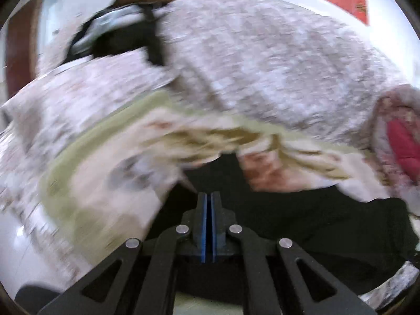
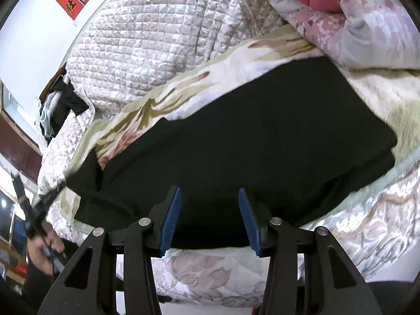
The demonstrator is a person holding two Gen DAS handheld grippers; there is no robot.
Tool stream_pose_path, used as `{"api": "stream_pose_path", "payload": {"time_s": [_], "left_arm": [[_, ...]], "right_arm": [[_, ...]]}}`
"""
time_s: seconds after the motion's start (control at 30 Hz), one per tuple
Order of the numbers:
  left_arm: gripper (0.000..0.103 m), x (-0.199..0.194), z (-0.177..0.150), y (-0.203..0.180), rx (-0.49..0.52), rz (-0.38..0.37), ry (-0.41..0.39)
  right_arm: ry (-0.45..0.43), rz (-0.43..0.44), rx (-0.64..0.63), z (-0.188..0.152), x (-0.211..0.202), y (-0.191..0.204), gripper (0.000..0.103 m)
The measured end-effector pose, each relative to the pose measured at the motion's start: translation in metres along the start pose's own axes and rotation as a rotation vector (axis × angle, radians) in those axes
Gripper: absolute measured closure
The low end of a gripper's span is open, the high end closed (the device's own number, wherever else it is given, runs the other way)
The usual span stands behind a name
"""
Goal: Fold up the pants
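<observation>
My right tool (image 2: 210, 216) hangs with its blue pads spread wide over the near edge of the black pants (image 2: 262, 136), which lie folded in a thick slab on the floral bedspread (image 2: 147, 110). My left tool (image 1: 209, 204), pads pressed together on nothing, points at the pants' dark cloth (image 1: 302, 225); a quilted blanket (image 2: 147, 34) is heaped beyond.

Both wrist views look forward, close over the bed (image 2: 147, 52), sharing the black pants (image 1: 302, 223) (image 2: 262, 136).
</observation>
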State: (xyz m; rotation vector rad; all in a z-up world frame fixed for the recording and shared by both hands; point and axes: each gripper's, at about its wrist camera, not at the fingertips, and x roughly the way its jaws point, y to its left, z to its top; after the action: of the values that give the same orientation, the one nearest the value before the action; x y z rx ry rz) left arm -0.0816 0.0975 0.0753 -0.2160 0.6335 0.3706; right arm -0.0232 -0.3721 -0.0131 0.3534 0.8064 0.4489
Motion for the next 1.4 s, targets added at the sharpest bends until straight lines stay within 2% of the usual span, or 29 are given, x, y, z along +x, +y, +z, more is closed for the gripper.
{"api": "stream_pose_path", "payload": {"time_s": [0.03, 0.1, 0.17, 0.3, 0.33, 0.37, 0.4, 0.47, 0.53, 0.67, 0.73, 0.77, 0.83, 0.93, 0.97, 1.03, 1.1, 1.23, 1.4], "left_arm": [[0.099, 0.003, -0.008, 0.012, -0.028, 0.022, 0.030], [0.099, 0.019, -0.023, 0.033, -0.111, 0.024, 0.143], [0.099, 0.029, -0.032, 0.049, -0.192, 0.019, 0.220], [0.097, 0.026, -0.035, 0.057, -0.258, -0.035, 0.228], [0.094, 0.025, -0.035, 0.057, -0.267, -0.049, 0.221], [0.080, 0.024, -0.034, 0.057, -0.277, -0.069, 0.218], [0.061, 0.022, -0.036, 0.059, -0.290, -0.096, 0.219], [0.056, 0.030, -0.035, 0.057, -0.334, -0.164, 0.230], [0.056, 0.033, -0.033, 0.056, -0.336, -0.177, 0.240], [0.058, 0.050, -0.028, 0.048, -0.300, -0.132, 0.254], [0.078, 0.060, -0.022, 0.041, -0.264, -0.113, 0.262], [0.099, 0.066, -0.021, 0.037, -0.248, -0.107, 0.279], [0.099, 0.060, -0.020, 0.038, -0.256, -0.101, 0.264], [0.099, 0.026, -0.016, 0.035, -0.195, -0.070, 0.140], [0.099, 0.022, -0.017, 0.035, -0.177, -0.058, 0.128], [0.099, 0.030, -0.025, 0.038, -0.170, -0.043, 0.173], [0.098, 0.043, -0.038, 0.042, -0.192, -0.023, 0.265], [0.098, 0.035, -0.037, 0.042, -0.179, -0.014, 0.241], [0.096, 0.029, -0.041, 0.044, -0.186, -0.011, 0.249]], "right_arm": [[0.004, 0.001, 0.005, -0.002, 0.001, 0.001, 0.057], [0.015, -0.010, 0.013, -0.006, 0.004, 0.001, 0.057], [0.022, -0.028, 0.019, -0.008, 0.004, 0.002, 0.057], [0.011, -0.032, 0.036, -0.011, -0.002, 0.001, 0.057], [0.010, -0.036, 0.040, -0.011, -0.003, 0.000, 0.057], [0.009, -0.040, 0.045, -0.011, -0.004, 0.000, 0.057], [0.009, -0.042, 0.049, -0.012, -0.004, -0.001, 0.057], [0.009, -0.043, 0.057, -0.012, -0.005, -0.002, 0.057], [0.011, -0.044, 0.059, -0.012, -0.004, -0.002, 0.057], [0.009, -0.045, 0.061, -0.012, -0.002, -0.001, 0.057], [0.009, -0.045, 0.063, -0.012, -0.002, -0.002, 0.057], [0.007, -0.044, 0.065, -0.011, -0.002, -0.003, 0.057], [0.004, -0.044, 0.071, -0.011, -0.003, -0.003, 0.057], [-0.004, -0.053, 0.081, -0.012, -0.008, -0.006, 0.057], [-0.005, -0.058, 0.086, -0.012, -0.008, -0.007, 0.057], [0.002, -0.074, 0.112, -0.013, -0.007, -0.011, 0.057], [0.009, -0.083, 0.139, -0.013, -0.006, -0.015, 0.057], [-0.010, -0.103, 0.169, -0.013, -0.011, -0.020, 0.057], [-0.096, -0.167, 0.227, -0.008, -0.028, -0.033, 0.057]]}}
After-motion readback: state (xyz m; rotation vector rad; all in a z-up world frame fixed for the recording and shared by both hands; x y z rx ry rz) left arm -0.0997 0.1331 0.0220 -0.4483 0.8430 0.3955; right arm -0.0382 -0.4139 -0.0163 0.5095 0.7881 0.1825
